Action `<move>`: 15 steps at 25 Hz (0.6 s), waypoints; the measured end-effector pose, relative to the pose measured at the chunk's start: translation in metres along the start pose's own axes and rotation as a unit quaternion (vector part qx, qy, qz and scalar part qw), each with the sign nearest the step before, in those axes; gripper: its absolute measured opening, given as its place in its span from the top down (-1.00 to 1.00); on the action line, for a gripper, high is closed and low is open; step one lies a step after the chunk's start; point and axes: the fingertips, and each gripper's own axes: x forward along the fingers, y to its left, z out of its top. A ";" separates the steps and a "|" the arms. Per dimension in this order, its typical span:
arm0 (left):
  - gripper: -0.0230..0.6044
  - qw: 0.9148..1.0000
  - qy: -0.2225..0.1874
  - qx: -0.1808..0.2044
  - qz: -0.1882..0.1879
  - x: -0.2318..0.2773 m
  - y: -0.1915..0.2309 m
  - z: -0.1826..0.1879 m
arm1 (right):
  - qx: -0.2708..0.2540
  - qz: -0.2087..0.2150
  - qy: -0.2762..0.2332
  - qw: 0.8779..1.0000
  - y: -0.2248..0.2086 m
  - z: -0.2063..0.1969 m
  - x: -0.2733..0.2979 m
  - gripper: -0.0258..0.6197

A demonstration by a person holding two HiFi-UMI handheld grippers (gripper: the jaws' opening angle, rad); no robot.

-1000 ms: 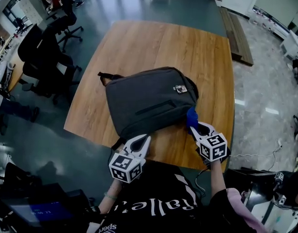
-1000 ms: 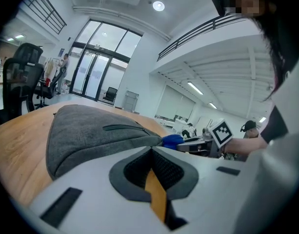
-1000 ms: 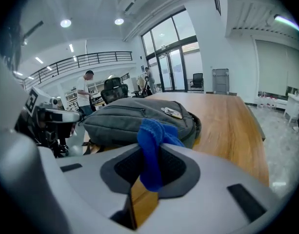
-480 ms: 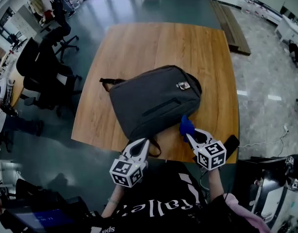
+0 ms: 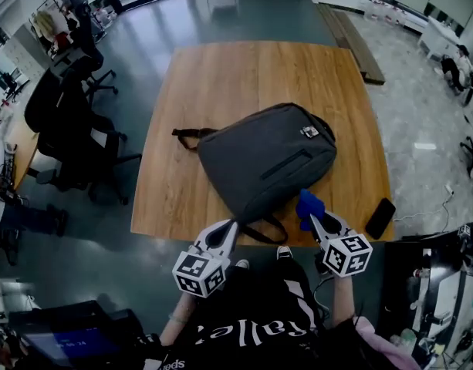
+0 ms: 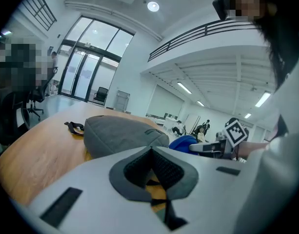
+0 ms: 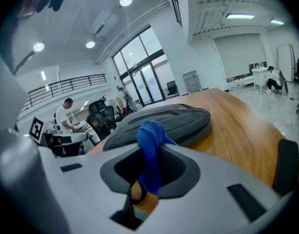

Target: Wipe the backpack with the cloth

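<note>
Two hand-held grippers sit by the near side of the grey backpack (image 5: 267, 160), which lies flat and zipped shut on the wooden table (image 5: 221, 91); its contents are unseen, and the small badge (image 5: 305, 132) by its far right corner is too small to read. The left gripper (image 5: 229, 225) has its jaws together on nothing, just off the backpack's bottom straps, while the right gripper (image 5: 316, 220) is clamped on the blue cloth (image 5: 308, 205), just beside the backpack's near right edge. Both stand by the backpack much as they did one second earlier.
</note>
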 end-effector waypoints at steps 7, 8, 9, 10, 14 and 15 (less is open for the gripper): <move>0.93 0.998 0.020 0.011 -0.060 -0.038 0.013 -0.015 | 0.056 -0.029 -0.048 0.997 0.065 -0.022 -0.021 0.72; 0.93 0.997 0.023 0.011 -0.069 -0.040 0.011 -0.018 | 0.061 -0.032 -0.049 0.996 0.073 -0.027 -0.025 0.72; 0.93 0.996 0.026 0.012 -0.079 -0.041 0.008 -0.020 | 0.066 -0.035 -0.048 0.996 0.080 -0.033 -0.029 0.72; 0.93 0.995 0.029 0.013 -0.089 -0.042 0.004 -0.022 | 0.071 -0.037 -0.045 0.996 0.086 -0.038 -0.032 0.72; 0.93 0.991 0.036 0.025 -0.126 -0.044 -0.015 -0.026 | 0.082 -0.043 -0.040 0.995 0.103 -0.055 -0.045 0.72; 0.93 0.990 0.035 0.027 -0.130 -0.043 -0.019 -0.026 | 0.084 -0.044 -0.042 0.995 0.105 -0.057 -0.048 0.72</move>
